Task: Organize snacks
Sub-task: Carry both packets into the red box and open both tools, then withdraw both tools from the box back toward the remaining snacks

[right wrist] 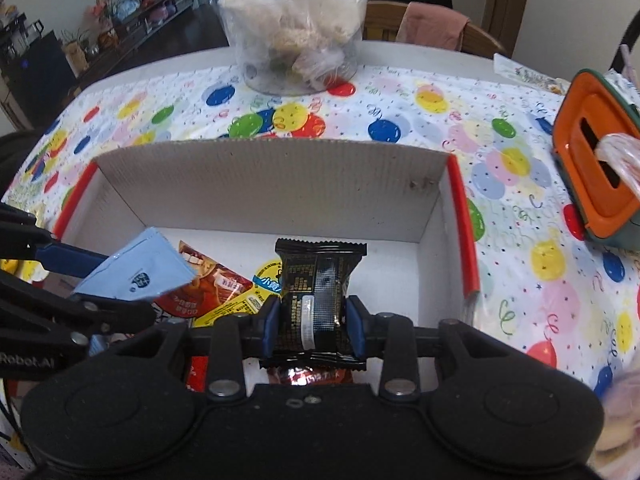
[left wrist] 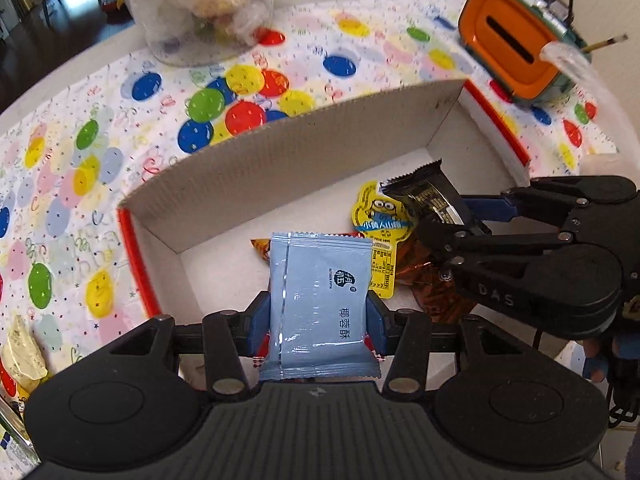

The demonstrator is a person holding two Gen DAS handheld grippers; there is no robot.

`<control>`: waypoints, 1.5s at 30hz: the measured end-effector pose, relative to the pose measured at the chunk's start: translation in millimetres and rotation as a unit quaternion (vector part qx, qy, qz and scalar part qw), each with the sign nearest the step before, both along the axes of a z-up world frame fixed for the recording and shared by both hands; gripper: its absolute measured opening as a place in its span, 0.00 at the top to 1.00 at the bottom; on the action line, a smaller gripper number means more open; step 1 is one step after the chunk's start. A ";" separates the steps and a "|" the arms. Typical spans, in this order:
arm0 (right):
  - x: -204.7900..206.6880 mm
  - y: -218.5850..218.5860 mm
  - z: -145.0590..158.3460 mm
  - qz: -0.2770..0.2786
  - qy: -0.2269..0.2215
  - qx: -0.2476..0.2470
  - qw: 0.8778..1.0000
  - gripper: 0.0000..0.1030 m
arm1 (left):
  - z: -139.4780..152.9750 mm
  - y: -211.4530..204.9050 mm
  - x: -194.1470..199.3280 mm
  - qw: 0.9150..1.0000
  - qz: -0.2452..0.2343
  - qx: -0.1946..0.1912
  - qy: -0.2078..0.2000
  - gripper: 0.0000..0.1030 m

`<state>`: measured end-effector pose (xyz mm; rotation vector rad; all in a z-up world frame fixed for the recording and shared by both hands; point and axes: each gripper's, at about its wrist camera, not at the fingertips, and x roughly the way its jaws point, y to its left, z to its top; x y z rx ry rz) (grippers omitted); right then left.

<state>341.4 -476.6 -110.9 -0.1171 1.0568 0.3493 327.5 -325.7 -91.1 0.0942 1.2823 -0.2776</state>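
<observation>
Both grippers over open cardboard box [right wrist: 272,184], each w/ one snack, pointing steeply down into it: looks like drop-off stage of sorting.

Left gripper [left wrist: 318,316]: jaws pinching light-blue snack packet [left wrist: 320,300] across its width, packet held upright & clear of box floor, so a simple release should land it flat.

Right gripper [right wrist: 314,324]: jaws clamped on black snack packet [right wrist: 316,292] by its sides, likewise hanging above box floor.

Already lying in box: yellow cartoon-print pouch [left wrist: 376,216], red snack packet [right wrist: 212,280], overlapping near the closer side. Far half of floor bare, prob. best landing spot.

Box sits on balloon-print tabletop [right wrist: 400,92]. Behind it clear plastic tub [right wrist: 296,28] of bagged snacks; to the right an orange-lidded container [right wrist: 592,168], apart from box.
</observation>
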 end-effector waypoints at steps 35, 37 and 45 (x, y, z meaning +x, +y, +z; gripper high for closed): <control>-47.0 1.2 52.7 -0.016 -0.036 0.059 0.997 0.59 | 41.7 32.4 -36.1 0.997 -0.005 -0.065 -0.038 0.45; -52.6 5.3 57.4 -0.015 -0.045 0.058 0.997 0.55 | 48.6 37.7 -44.3 0.996 -0.008 -0.065 -0.056 0.42; -76.9 25.2 75.3 -0.014 -0.074 0.071 0.995 0.32 | 74.5 70.3 -73.4 0.990 -0.008 -0.073 -0.118 0.39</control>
